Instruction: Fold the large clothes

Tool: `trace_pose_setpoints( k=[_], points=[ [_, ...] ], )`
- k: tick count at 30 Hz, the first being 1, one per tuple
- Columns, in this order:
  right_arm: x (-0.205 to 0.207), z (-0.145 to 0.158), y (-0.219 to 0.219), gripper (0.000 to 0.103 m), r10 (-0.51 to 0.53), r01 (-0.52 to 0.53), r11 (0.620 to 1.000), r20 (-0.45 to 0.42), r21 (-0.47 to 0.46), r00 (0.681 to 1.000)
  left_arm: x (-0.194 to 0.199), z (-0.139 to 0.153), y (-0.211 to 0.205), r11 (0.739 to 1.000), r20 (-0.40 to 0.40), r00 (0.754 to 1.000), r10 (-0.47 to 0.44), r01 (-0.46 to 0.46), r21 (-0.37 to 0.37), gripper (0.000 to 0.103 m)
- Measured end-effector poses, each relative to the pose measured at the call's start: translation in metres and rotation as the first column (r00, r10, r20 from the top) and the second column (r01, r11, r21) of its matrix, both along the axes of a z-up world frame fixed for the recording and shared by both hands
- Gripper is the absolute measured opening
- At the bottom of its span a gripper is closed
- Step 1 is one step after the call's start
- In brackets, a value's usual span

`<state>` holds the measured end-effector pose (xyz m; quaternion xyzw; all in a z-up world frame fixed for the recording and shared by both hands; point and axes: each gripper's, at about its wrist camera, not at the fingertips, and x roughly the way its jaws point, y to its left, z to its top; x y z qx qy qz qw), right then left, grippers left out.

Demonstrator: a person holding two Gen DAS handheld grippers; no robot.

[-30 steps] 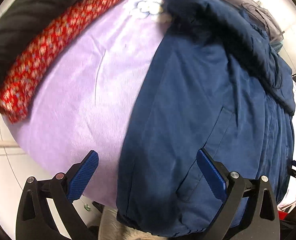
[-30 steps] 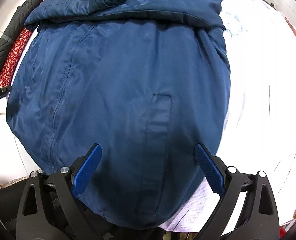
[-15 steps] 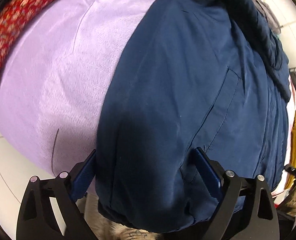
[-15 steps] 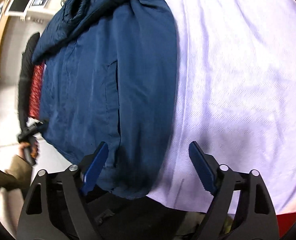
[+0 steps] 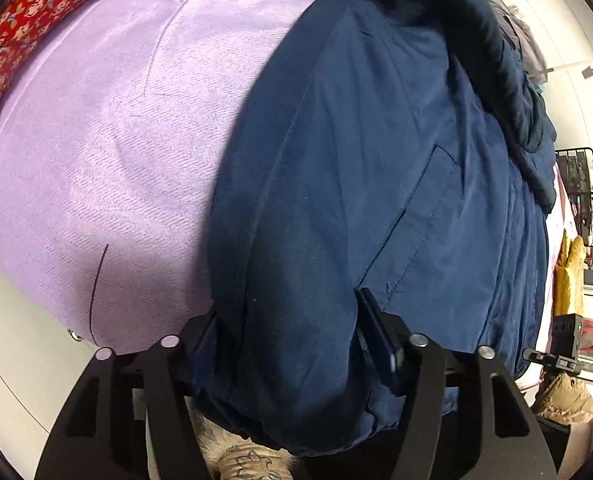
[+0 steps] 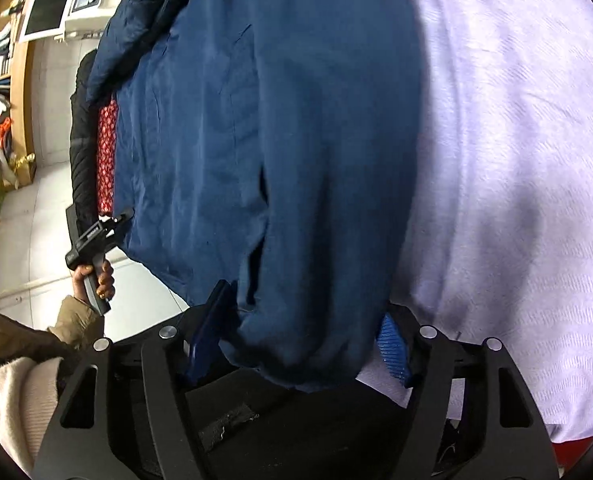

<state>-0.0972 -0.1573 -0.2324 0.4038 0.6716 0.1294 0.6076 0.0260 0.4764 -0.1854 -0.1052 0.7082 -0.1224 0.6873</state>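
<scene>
A navy jacket (image 5: 376, 160) lies spread on a lilac bedsheet (image 5: 96, 160), hem toward me. My left gripper (image 5: 292, 336) points steeply down at the hem's left corner. Its jaws are closing, and a bulge of jacket fabric fills the gap and touches both blue pads. In the right wrist view the same jacket (image 6: 276, 120) lies on the sheet (image 6: 516, 160). My right gripper (image 6: 300, 332) straddles the hem's other corner. Its jaws are closing too, with the jacket's edge bunched between the pads. The left gripper (image 6: 122, 216) also shows there at the far hem, held by a hand (image 6: 96, 280).
A red floral cloth (image 5: 24, 28) and a black garment (image 6: 81, 140) lie along the sheet's far-left edge. A grey garment (image 5: 524, 36) lies beyond the jacket's collar. Yellow clothes (image 5: 568, 272) and a black rack (image 5: 576, 168) stand off to the right. Shelves with a screen (image 6: 52, 8) stand behind.
Both grippers dropped onto the jacket's hem and their jaws narrowed around it. The right gripper also swung toward the jacket's right edge, tilting its view.
</scene>
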Motion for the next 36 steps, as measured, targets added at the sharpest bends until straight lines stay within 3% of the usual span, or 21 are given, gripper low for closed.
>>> trace_pose_setpoints(
  k=[1, 3, 4, 6, 9, 16, 21, 25, 29, 33, 36],
  points=[
    [0.002, -0.001, 0.001, 0.061, 0.004, -0.004, 1.0, -0.009, -0.006, 1.0, 0.0, -0.001, 0.002, 1.0, -0.003, 1.0, 0.001, -0.001, -0.01, 0.054],
    [0.009, -0.003, 0.006, 0.03, 0.019, -0.019, 1.0, -0.018, -0.011, 1.0, 0.003, 0.002, 0.004, 0.999, -0.003, 1.0, -0.019, 0.019, -0.028, 0.04],
    [0.009, -0.001, 0.004, 0.025, 0.027, -0.028, 1.0, -0.01, -0.013, 1.0, 0.006, 0.01, -0.001, 0.998, 0.004, 0.999, -0.047, 0.047, -0.036, 0.029],
    [0.011, 0.013, 0.008, 0.019, 0.075, -0.074, 0.996, 0.029, -0.052, 0.997, 0.0, 0.022, -0.01, 0.985, 0.039, 0.985, -0.168, 0.169, -0.026, 0.021],
    [0.006, 0.031, 0.008, 0.017, 0.108, -0.104, 0.993, 0.066, -0.06, 0.992, -0.01, 0.034, -0.013, 0.966, 0.038, 0.967, -0.251, 0.253, -0.045, 0.018],
    [-0.017, 0.031, 0.006, 0.016, 0.109, -0.109, 0.994, -0.012, 0.003, 0.994, -0.024, 0.036, -0.002, 0.943, -0.048, 0.944, -0.327, 0.323, -0.087, 0.018],
    [-0.014, 0.028, 0.007, 0.016, 0.078, -0.076, 0.996, -0.043, 0.044, 0.996, -0.014, 0.034, 0.002, 0.967, -0.101, 0.965, -0.243, 0.234, -0.1, 0.018],
    [0.02, 0.04, 0.005, 0.016, 0.081, -0.08, 0.994, -0.007, 0.07, 0.997, 0.015, 0.062, -0.038, 0.955, -0.015, 0.964, -0.265, 0.26, -0.142, 0.018],
    [0.081, 0.081, -0.01, 0.016, 0.035, -0.048, 0.995, 0.15, 0.082, 0.988, 0.054, 0.102, -0.07, 0.94, 0.115, 0.947, -0.301, 0.315, -0.13, 0.018],
    [0.146, 0.11, -0.047, 0.016, -0.067, 0.048, 0.996, 0.259, 0.076, 0.964, 0.12, 0.129, -0.074, 0.959, 0.212, 0.957, -0.197, 0.233, -0.161, 0.018],
    [0.193, 0.122, -0.075, 0.016, -0.141, 0.126, 0.99, 0.309, 0.068, 0.941, 0.17, 0.137, -0.084, 0.971, 0.232, 0.967, -0.108, 0.153, -0.184, 0.018]
  ],
)
